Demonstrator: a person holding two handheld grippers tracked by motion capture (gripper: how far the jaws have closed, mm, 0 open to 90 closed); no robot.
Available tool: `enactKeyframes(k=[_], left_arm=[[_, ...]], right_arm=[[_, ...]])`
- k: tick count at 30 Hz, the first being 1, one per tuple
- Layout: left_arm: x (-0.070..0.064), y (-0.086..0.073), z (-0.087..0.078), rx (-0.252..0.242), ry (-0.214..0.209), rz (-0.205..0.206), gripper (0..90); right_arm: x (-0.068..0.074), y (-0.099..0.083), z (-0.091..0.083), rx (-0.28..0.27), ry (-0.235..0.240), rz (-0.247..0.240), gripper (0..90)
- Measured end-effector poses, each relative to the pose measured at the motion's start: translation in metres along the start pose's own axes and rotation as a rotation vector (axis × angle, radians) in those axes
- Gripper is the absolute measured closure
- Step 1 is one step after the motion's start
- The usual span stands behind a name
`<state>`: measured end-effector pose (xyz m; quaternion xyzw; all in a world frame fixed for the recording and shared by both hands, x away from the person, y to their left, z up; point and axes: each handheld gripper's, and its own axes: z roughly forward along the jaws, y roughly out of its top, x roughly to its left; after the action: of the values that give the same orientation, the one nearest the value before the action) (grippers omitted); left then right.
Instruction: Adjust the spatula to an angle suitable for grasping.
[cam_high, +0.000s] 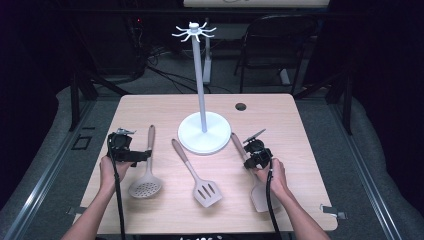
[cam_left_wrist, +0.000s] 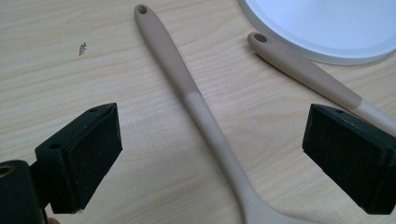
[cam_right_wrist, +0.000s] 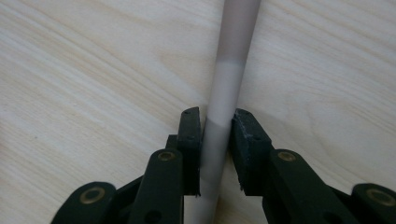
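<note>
Step in hand, as judged: picking up a utensil, likely to hang on the stand.

- Right gripper (cam_right_wrist: 217, 135): clamped on the spatula (cam_high: 261, 197) handle, at the tabletop's (cam_high: 150, 107) right side.
- Left gripper (cam_left_wrist: 212, 154): jaws wide apart, straddling the skimmer (cam_left_wrist: 205, 116) handle, holding nothing.
- Next move: lift the spatula and bring its handle to a hook.

Count: three utensils, including one slotted turner (cam_high: 196, 175); one hook stand (cam_high: 202, 132); two grippers.

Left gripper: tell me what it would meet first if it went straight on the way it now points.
Probably the handle of the skimmer spoon, which lies between the open jaws of the left gripper on the table. The slotted turner's handle and the white stand base lie farther on; depth is unclear.
</note>
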<state>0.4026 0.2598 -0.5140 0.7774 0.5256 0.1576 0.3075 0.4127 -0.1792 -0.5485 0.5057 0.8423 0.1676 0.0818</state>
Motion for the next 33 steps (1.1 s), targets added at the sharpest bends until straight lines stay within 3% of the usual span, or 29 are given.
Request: enactKeyframes(k=[4, 6, 8, 9, 10, 12, 16, 21, 33], left_arm=[[0.000, 0.000, 0.000, -0.006, 0.001, 0.000, 4.4], [0.000, 0.001, -0.001, -0.006, -0.003, 0.002, 4.4], [0.000, 0.001, -0.002, -0.005, -0.003, 0.008, 4.4], [0.000, 0.001, -0.002, -0.008, -0.003, 0.005, 4.4], [0.000, 0.001, -0.002, -0.007, -0.003, 0.005, 4.4], [0.000, 0.001, -0.002, -0.004, -0.005, 0.001, 4.4], [-0.001, 0.000, -0.002, -0.009, -0.004, 0.001, 4.4], [-0.002, 0.001, -0.002, -0.013, -0.006, 0.002, 4.4], [-0.009, 0.003, -0.005, -0.038, -0.029, 0.009, 4.3]], right_arm=[[-0.006, -0.003, -0.005, -0.036, 0.007, 0.019, 76.6], [-0.008, -0.003, -0.013, -0.028, -0.020, 0.000, 76.7], [-0.007, -0.003, -0.018, -0.050, -0.014, -0.005, 77.6], [-0.005, -0.003, -0.018, -0.076, 0.021, 0.005, 78.5], [-0.003, -0.002, -0.021, -0.073, 0.031, -0.018, 78.1], [0.006, -0.001, -0.023, -0.084, 0.009, -0.046, 78.6], [0.017, -0.001, -0.026, -0.106, 0.021, -0.061, 78.6], [0.024, 0.000, -0.033, -0.131, 0.033, -0.099, 78.6], [0.039, 0.003, -0.054, -0.246, 0.086, -0.179, 78.6]])
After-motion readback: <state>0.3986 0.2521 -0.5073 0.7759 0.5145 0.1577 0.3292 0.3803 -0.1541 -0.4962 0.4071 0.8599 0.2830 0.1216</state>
